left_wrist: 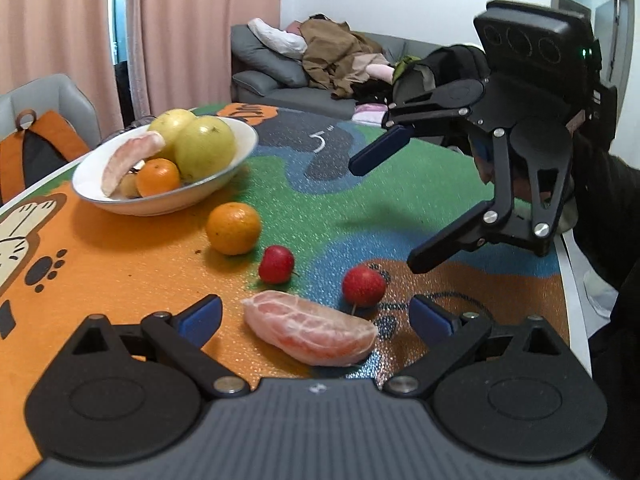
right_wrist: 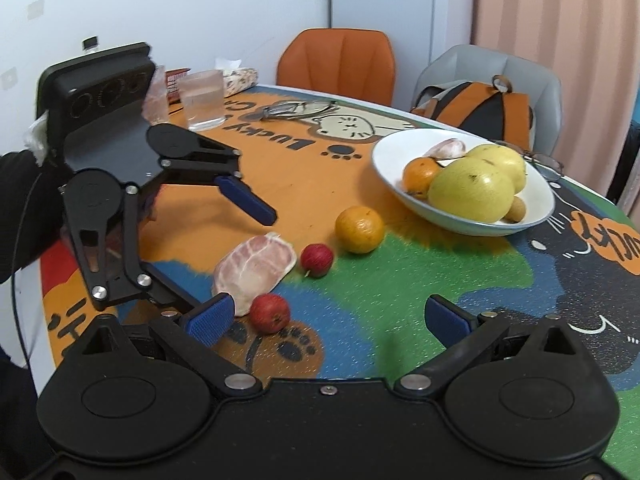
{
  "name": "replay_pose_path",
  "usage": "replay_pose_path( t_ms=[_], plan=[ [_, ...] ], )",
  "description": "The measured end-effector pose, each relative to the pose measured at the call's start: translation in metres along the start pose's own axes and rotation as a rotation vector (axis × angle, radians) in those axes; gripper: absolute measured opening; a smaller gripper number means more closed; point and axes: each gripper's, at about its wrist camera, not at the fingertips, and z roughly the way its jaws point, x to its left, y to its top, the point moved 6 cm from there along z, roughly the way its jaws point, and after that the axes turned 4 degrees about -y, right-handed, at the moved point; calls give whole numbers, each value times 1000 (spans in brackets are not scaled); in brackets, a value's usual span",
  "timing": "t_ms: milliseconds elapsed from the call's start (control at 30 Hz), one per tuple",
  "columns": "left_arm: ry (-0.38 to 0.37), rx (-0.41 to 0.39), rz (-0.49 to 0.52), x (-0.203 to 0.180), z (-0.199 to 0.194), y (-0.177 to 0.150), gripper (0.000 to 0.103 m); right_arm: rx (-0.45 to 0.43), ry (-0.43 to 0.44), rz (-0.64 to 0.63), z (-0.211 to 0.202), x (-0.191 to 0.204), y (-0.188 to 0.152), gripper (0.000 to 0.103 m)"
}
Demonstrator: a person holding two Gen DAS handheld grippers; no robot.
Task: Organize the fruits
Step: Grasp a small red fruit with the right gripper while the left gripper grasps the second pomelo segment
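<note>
A peeled pink pomelo segment [left_wrist: 310, 332] [right_wrist: 254, 266] lies on the colourful table mat. My left gripper [left_wrist: 316, 316] [right_wrist: 236, 260] is open around it, a gap showing on each side. Just beyond lie two small red fruits [left_wrist: 276, 264] [left_wrist: 364, 285] and a loose orange [left_wrist: 233, 228] [right_wrist: 359, 229]. My right gripper [right_wrist: 328, 320] [left_wrist: 384, 216] hovers open and empty above the mat, with the nearer red fruit [right_wrist: 270, 313] beside its left finger. The white bowl [left_wrist: 92, 184] [right_wrist: 392, 152] holds two yellow-green pomelos, an orange, a pink segment and a small brown fruit.
A glass of water [right_wrist: 202, 100], a tissue pack [right_wrist: 240, 78] and a metal utensil [right_wrist: 296, 109] stand at the far side. Eyeglasses [right_wrist: 548, 162] lie behind the bowl. An orange chair [right_wrist: 336, 64] and a grey chair with a backpack [right_wrist: 476, 108] ring the table; its edge [left_wrist: 572, 280] runs close by.
</note>
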Motion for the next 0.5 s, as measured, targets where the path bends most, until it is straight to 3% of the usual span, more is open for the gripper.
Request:
replay_pose_path(
  t_ms=[300,500],
  plan=[
    [-1,52,53,-2,13,-6,96,64,61,-61,11,15,-7,62],
    [-4,49,50,0,15,-4,92,65,86,-68,15,20,-8,55]
  ],
)
